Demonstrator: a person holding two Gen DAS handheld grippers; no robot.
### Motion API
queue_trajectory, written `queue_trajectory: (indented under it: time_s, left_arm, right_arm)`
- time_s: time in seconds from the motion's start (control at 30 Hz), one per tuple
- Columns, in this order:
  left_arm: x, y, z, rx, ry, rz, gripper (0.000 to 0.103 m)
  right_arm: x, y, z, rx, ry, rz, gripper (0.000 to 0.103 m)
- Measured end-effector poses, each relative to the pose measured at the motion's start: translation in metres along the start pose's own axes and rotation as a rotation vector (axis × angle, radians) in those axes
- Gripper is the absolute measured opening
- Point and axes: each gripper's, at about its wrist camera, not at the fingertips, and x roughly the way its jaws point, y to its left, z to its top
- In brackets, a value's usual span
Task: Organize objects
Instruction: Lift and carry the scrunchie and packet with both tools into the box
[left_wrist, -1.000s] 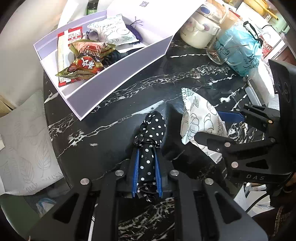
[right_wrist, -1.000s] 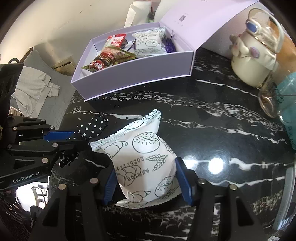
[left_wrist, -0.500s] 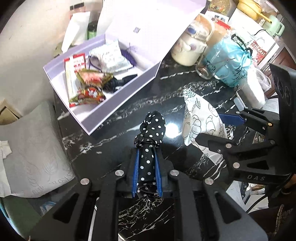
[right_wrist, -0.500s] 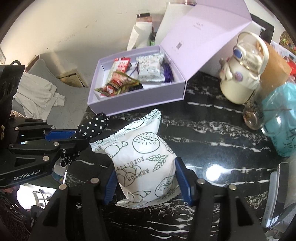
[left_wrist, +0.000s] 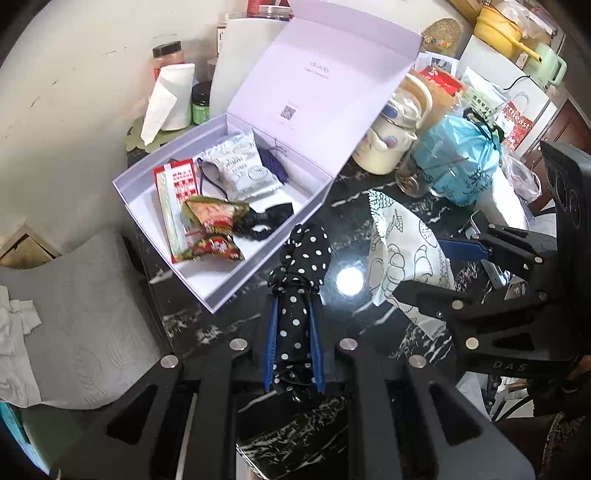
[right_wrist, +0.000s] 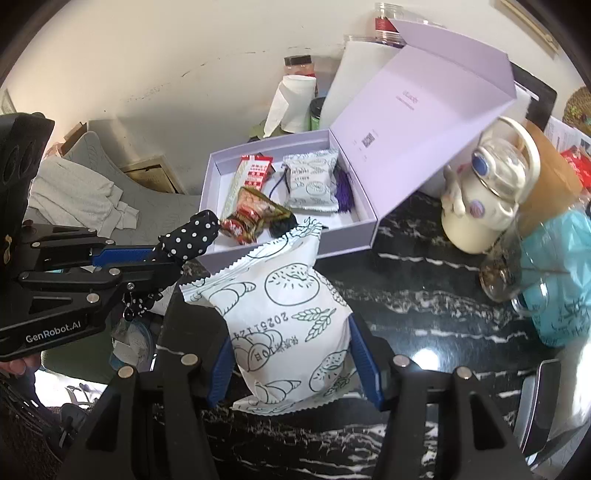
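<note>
My left gripper (left_wrist: 293, 295) is shut on a black polka-dot scrunchie (left_wrist: 300, 291) and holds it above the black marble table, near the front wall of the open lilac box (left_wrist: 236, 284). My right gripper (right_wrist: 291, 336) is shut on a white bread packet (right_wrist: 284, 314) with drawn pastries, held up to the right of the scrunchie. The packet also shows in the left wrist view (left_wrist: 402, 251), and the scrunchie in the right wrist view (right_wrist: 188, 236). The box holds a white snack packet (left_wrist: 240, 166), red snack packets (left_wrist: 207, 229), a black hair tie (left_wrist: 258, 221) and a purple tassel (left_wrist: 273, 162).
A cream kettle-shaped bottle (right_wrist: 484, 199), a glass jar (right_wrist: 502, 273) and a teal bag (right_wrist: 561, 277) stand right of the box. A paper towel roll (left_wrist: 166, 99) and jars stand behind it. A grey cushioned chair (left_wrist: 85, 317) is at the left. The box lid (left_wrist: 325, 70) stands open.
Both grippers have risen and pulled back with their loads. The box now looks farther and its inside is in fuller view.
</note>
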Motion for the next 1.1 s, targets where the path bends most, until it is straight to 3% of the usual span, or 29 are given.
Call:
queue_trajectory:
  time_s: [0.3, 1.1]
  left_arm:
    - [0.017, 0.034, 0.031, -0.018, 0.010, 0.005, 0.015]
    - [0.111, 0.111, 0.099, -0.052, 0.040, 0.019, 0.015]
  right_arm:
    - [0.024, 0.001, 0.035, -0.011, 0.001, 0.009, 0.058]
    - [0.125, -0.006, 0.114, -0.074, 0.037, 0.037, 0.058]
